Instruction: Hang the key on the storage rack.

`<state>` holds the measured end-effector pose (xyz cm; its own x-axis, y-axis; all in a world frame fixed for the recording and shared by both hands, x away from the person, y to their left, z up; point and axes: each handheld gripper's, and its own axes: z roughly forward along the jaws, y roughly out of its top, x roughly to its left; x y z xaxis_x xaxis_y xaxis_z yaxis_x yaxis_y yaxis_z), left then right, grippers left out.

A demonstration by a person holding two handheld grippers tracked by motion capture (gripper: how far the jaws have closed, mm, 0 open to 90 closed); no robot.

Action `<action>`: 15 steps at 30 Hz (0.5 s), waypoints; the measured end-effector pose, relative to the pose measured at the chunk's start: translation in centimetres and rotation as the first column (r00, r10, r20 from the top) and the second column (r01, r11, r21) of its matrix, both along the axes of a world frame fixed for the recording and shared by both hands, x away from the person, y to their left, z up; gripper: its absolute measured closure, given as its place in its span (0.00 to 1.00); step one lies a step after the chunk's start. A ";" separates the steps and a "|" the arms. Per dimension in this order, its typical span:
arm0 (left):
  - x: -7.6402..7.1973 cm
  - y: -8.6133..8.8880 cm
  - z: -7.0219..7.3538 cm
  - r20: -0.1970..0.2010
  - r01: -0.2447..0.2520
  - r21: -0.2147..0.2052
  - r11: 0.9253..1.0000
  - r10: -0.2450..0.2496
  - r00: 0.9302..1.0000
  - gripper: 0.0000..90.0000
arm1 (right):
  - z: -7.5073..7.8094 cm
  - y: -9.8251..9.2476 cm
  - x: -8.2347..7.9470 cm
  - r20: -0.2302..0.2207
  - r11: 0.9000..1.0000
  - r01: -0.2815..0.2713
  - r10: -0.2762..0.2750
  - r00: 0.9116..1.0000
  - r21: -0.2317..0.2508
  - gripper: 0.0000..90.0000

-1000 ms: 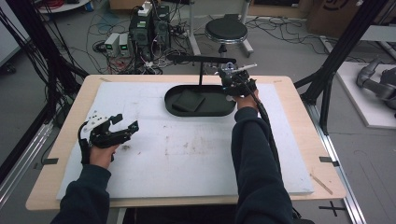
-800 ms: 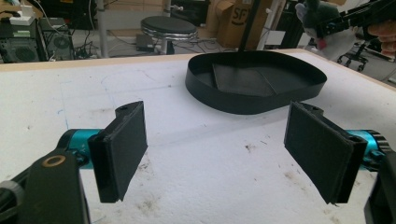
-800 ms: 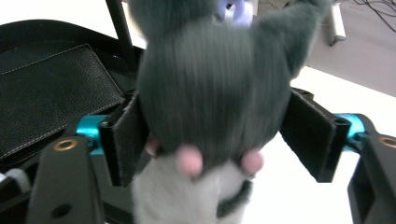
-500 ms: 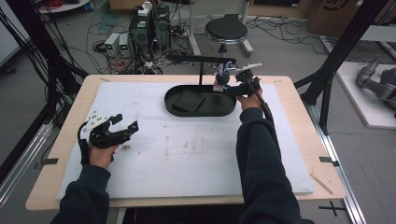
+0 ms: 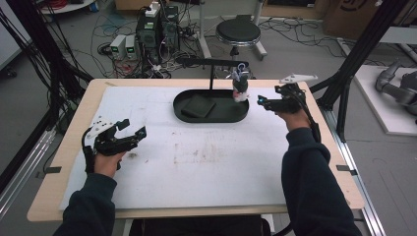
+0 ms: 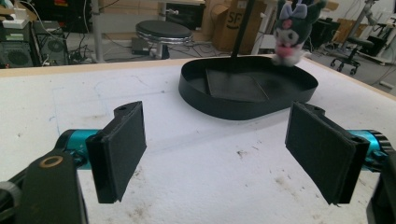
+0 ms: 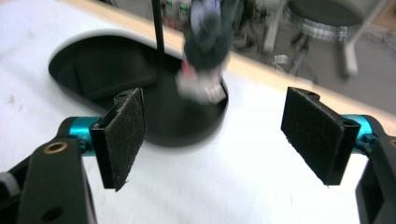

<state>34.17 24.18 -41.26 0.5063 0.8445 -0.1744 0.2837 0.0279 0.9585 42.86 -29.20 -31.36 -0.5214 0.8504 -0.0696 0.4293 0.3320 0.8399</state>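
Plush toy (image 5: 240, 84) hangs from the stand's bar (image 5: 211, 62) above the black tray (image 5: 196, 118). Right gripper (image 5: 268, 103), jaws just opened and empty, beside it; left gripper (image 5: 129, 133) open over the tabletop (image 5: 206, 162). Distant carton (image 6: 229, 18) lettered "SF".

Plush toy hangs over black tray

A small dark plush toy (image 5: 239, 84) with purple ears and pink-white front hangs upright from the stand's arm (image 5: 211, 62), above the right end of the oval tray (image 5: 211, 116).

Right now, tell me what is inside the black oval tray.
Inside the black oval tray lies a flat dark square pad, and a thin post rises from it. The plush toy hangs above its right end, covering some floor.
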 end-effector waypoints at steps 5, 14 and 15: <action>0.0 -0.1 0.0 -0.002 0.002 0.005 1.000 -0.002 1.000 0.22 | -1.8 -1.6 -3.1 0.009 1.000 -0.002 0.002 1.000 0.027 0.25; -0.1 -0.2 0.0 0.001 -0.006 0.012 1.000 0.006 1.000 0.22 | -5.9 -2.0 -7.3 0.021 1.000 -0.005 0.005 1.000 -0.005 0.23; -0.1 -0.2 0.0 0.004 -0.001 0.018 1.000 0.001 1.000 0.22 | -6.1 -1.9 -7.6 0.022 1.000 -0.008 0.008 1.000 -0.007 0.23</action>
